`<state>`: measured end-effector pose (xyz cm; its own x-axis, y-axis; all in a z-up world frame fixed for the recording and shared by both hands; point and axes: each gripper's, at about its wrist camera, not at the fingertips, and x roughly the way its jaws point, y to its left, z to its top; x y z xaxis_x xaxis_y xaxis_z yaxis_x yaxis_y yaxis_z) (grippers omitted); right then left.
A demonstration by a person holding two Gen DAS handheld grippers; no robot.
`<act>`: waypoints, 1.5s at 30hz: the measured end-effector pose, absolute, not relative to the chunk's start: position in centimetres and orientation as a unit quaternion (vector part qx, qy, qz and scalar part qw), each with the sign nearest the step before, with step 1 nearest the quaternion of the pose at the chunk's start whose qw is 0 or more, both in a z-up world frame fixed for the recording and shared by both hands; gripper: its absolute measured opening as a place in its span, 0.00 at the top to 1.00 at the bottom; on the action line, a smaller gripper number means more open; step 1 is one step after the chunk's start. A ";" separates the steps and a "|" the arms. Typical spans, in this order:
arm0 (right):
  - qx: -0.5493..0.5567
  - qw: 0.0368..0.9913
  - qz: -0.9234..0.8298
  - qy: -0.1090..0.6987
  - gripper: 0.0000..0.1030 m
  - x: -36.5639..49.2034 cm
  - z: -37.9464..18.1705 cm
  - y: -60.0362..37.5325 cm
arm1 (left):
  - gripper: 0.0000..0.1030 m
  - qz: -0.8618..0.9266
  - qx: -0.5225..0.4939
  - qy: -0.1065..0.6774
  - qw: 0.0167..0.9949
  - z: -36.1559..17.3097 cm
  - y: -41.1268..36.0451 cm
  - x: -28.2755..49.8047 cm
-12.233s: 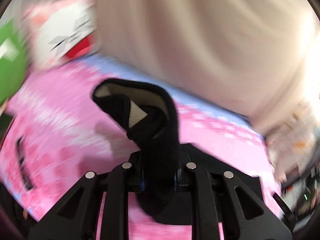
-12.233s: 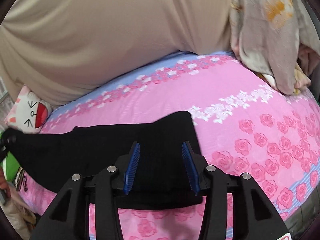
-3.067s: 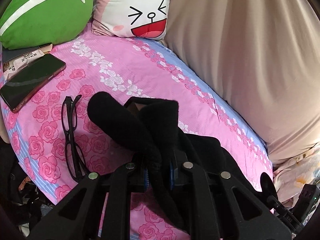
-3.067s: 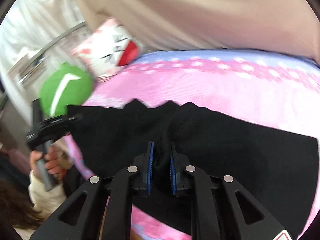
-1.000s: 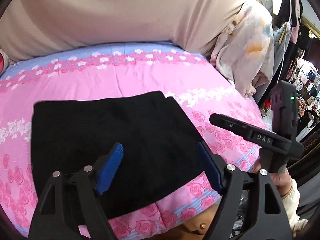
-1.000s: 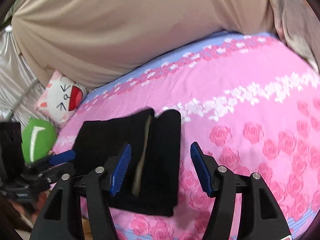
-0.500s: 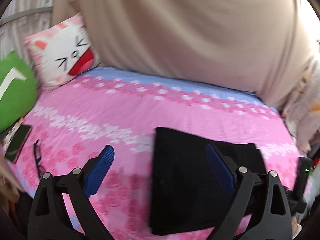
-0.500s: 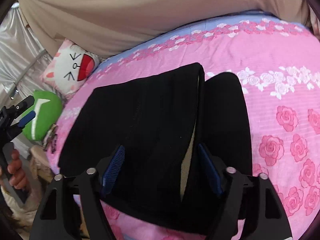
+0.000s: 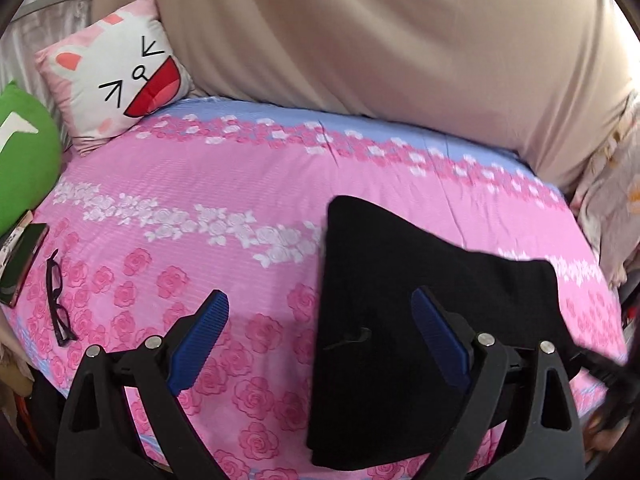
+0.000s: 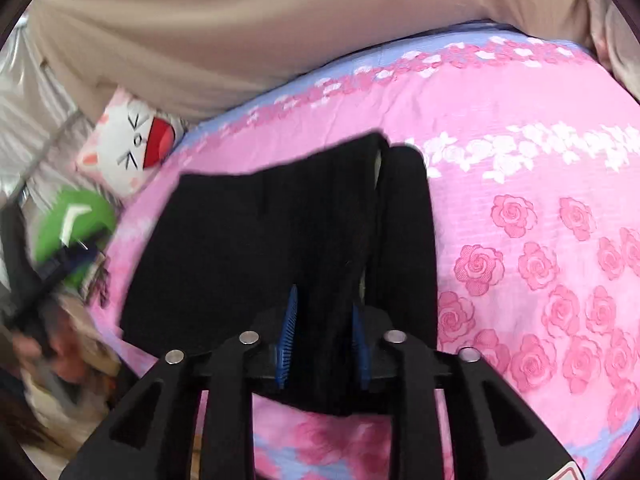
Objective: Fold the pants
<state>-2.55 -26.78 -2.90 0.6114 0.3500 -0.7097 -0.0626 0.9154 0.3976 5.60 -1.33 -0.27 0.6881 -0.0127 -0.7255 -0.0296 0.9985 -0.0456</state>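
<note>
The black pants (image 9: 404, 312) lie folded on the pink rose bedsheet (image 9: 200, 208), at the right in the left wrist view. My left gripper (image 9: 320, 336) is open and empty above the sheet, its right finger over the pants' left part. In the right wrist view the pants (image 10: 256, 240) lie in a folded stack at the bed's near edge. My right gripper (image 10: 324, 332) is shut on the near edge of the pants.
A cat-face pillow (image 9: 120, 80) and a green cushion (image 9: 20, 156) lie at the far left. Black glasses (image 9: 56, 300) and a phone (image 9: 20, 260) lie near the left edge. A beige cover (image 9: 400, 40) rises behind. Floral bedding (image 9: 612, 200) is at the right.
My right gripper has closed on the near edge of the pants; half a second ago it was open over them. My left gripper has stayed open and shifted slightly.
</note>
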 end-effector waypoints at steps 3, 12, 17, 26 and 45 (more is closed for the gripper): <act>0.159 0.900 0.125 0.385 0.35 -2.0 0.0 -27.0 | 0.12 -0.008 -0.026 0.400 0.916 -0.7 -2.0 5.7; 0.136 0.875 0.121 0.448 0.66 7.9 -4.5 -27.5 | 0.12 -0.019 -0.011 0.412 0.911 -1.5 -3.3 6.0; 0.090 0.910 0.128 0.384 0.79 5.2 0.8 -26.4 | 0.12 -0.007 -0.015 0.410 0.912 -1.3 -2.4 6.3; 0.140 0.912 0.071 0.378 0.69 4.1 -0.9 -28.6 | 0.11 -0.012 -0.003 0.446 0.895 -4.6 -3.7 8.0; 0.152 0.873 0.100 0.453 0.61 -5.2 -3.4 -26.7 | 0.11 -0.022 0.019 0.427 0.904 -3.2 -4.7 6.3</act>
<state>-5.17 -26.69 -3.40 0.5703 0.3129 -0.7595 -0.0371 0.9335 0.3568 6.34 -4.75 -3.20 0.6335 -0.0247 -0.7733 0.0565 0.9983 0.0145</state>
